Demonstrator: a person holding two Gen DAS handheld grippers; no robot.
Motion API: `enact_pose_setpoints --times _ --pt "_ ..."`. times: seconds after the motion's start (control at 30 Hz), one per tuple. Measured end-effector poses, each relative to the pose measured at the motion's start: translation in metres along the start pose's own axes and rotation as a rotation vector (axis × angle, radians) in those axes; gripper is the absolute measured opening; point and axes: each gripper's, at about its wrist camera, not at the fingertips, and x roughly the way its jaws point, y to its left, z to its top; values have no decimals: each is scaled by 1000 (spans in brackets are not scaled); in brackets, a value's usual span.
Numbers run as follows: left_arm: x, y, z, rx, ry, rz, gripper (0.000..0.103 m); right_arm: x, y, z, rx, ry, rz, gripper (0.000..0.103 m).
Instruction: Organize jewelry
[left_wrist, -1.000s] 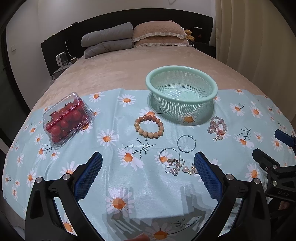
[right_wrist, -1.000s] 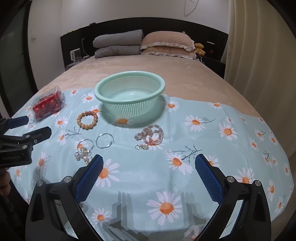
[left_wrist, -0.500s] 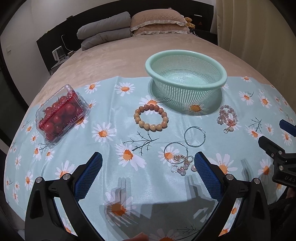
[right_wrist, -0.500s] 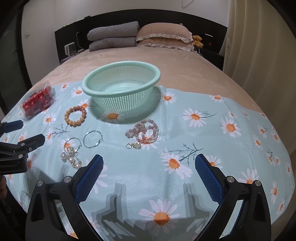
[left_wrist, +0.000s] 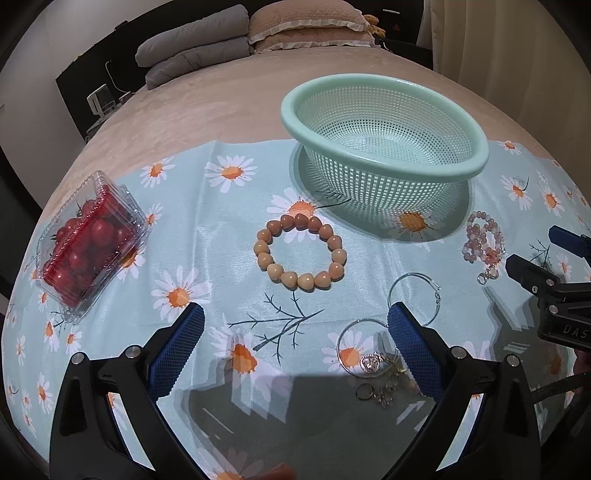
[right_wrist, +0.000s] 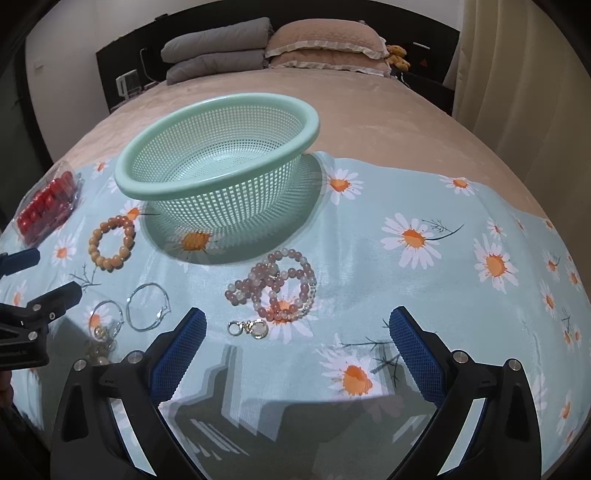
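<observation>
A mint green mesh basket stands empty on the daisy cloth. In front of it lie a tan wooden bead bracelet, a pink bead bracelet with a charm, silver hoop earrings and a small heap of rings and charms. My left gripper is open, low over the cloth just short of the tan bracelet. My right gripper is open, just short of the pink bracelet.
A clear box of cherry tomatoes sits at the left of the cloth. The cloth lies on a beige bed with pillows at its head. A curtain hangs at the right.
Both grippers have moved forward and lower toward the jewelry. The basket and bracelets now look larger and closer. Nothing has been picked up.
</observation>
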Motion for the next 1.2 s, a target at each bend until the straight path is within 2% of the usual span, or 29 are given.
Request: enact_pose_setpoints --times 0.37,0.5,0.73,0.8,0.83,0.87,0.9,0.93,0.97,1.0,1.03,1.1,1.2 --pt "63 13 20 -2 83 -13 98 55 12 12 -27 77 -24 95" --pt "70 16 17 14 56 -47 99 62 4 7 4 64 24 97" --pt "73 16 10 -1 23 -43 99 66 4 -1 -9 13 26 97" --pt "69 13 3 12 6 -43 95 65 4 -4 -13 -1 24 95" --pt "67 11 2 21 4 -52 93 63 5 -5 -23 -5 35 89" --pt "65 8 2 34 0 -58 86 58 7 -9 -36 -14 42 75" --pt "62 4 0 50 -7 -63 77 54 9 -11 -46 -23 45 67" --pt "57 -3 -1 70 -12 -68 72 53 8 -13 -51 -26 54 51" --pt "54 -9 -1 91 -15 -79 60 50 7 -16 -51 -30 62 35" --pt "52 -14 -2 108 -16 -98 46 49 4 -17 -47 -29 87 24" --pt "50 -18 -3 119 -15 -108 41 48 2 -17 -42 -27 103 16" --pt "47 -23 -3 133 -9 -117 24 46 2 -17 -51 -23 122 16" --pt "41 -29 -4 133 6 -113 24 40 -2 -16 -36 1 208 15"
